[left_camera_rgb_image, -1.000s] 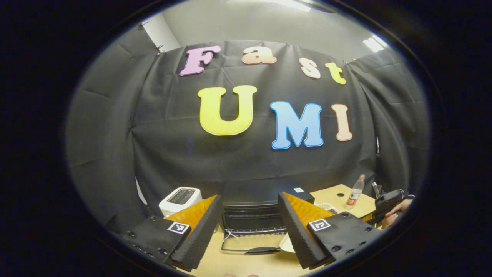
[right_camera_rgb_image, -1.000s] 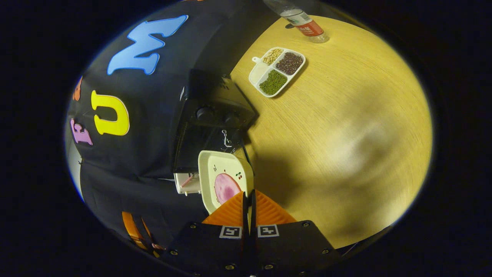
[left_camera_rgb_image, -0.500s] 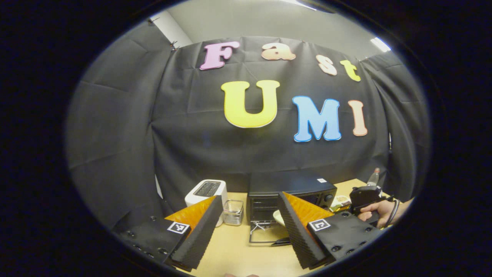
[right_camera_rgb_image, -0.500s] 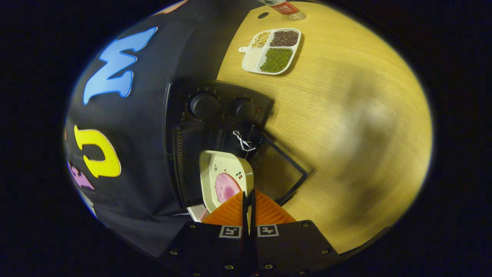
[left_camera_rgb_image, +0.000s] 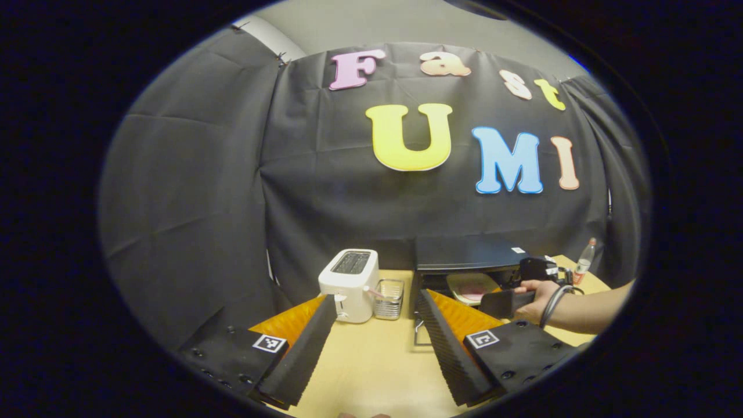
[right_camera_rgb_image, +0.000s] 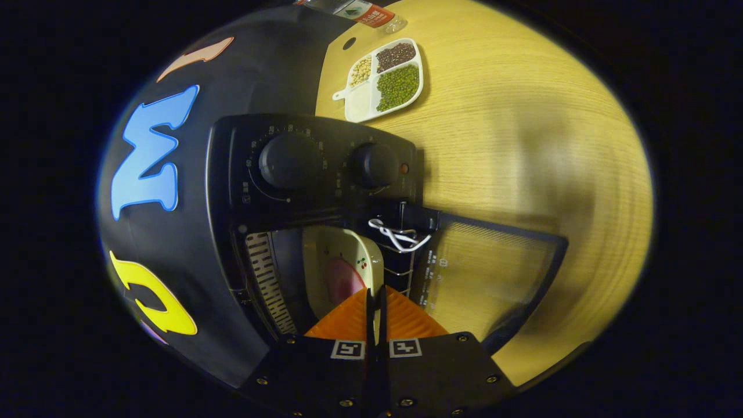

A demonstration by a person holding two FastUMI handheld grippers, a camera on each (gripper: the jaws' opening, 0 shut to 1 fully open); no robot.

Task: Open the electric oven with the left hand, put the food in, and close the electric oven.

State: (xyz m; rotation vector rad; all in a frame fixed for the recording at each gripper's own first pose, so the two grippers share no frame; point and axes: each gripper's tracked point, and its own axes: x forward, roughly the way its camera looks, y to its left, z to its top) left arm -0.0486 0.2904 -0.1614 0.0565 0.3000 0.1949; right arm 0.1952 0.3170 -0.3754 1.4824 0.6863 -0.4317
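The black electric oven [left_camera_rgb_image: 464, 253] stands on the table with its glass door [right_camera_rgb_image: 487, 267] swung down open. A cream plate [right_camera_rgb_image: 342, 264] carrying a pink slice of food sits partly inside the oven cavity, beside the wire rack. My right gripper [right_camera_rgb_image: 375, 290] is shut on the plate's near rim. In the left gripper view, a hand holds that right gripper [left_camera_rgb_image: 511, 302] at the oven mouth, with the plate [left_camera_rgb_image: 470, 285] under the oven's top. My left gripper [left_camera_rgb_image: 377, 297] hangs open above the table, back and to the left of the oven, holding nothing.
A white toaster [left_camera_rgb_image: 348, 284] and a small wire basket [left_camera_rgb_image: 389, 299] stand left of the oven. A divided tray of beans [right_camera_rgb_image: 383, 78] and a plastic bottle [left_camera_rgb_image: 585, 261] lie beyond the oven on the wooden table [right_camera_rgb_image: 522, 128]. The oven's two knobs [right_camera_rgb_image: 290, 162] face the right gripper view.
The right gripper has carried the plate forward into the open oven. The left gripper has pulled back and to the left, staying open.
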